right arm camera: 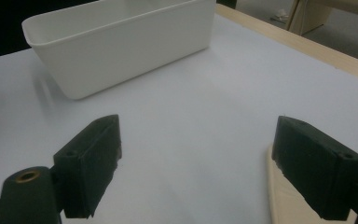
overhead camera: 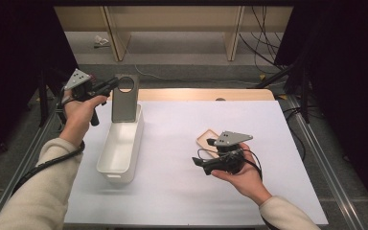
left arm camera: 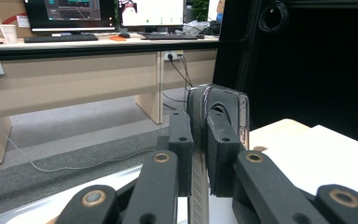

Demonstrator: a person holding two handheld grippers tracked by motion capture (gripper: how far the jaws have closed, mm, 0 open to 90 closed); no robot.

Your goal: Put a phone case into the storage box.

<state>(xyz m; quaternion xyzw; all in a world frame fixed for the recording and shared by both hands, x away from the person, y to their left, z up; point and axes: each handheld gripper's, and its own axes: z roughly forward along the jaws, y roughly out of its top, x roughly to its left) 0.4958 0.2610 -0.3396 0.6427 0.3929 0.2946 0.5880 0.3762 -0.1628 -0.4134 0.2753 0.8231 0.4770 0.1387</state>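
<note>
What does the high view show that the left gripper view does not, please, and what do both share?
High view: the white bin, the tan flat piece beside the open right tool, and both forearms. Left gripper view: desks with monitors and a keyboard behind the table. Both share the grey phone case, held upright, clamped in the left tool.

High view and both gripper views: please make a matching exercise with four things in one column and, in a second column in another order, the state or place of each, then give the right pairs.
Things:
1. left gripper
2. right gripper
3. white bin
4. phone case

States or places:
A. open, jaws wide apart above the table
B. held upright over the far end of the bin
C. shut on a thin flat item
D. lies on the table, nothing on its visible floor

Pairs: 1-C, 2-A, 3-D, 4-B
</note>
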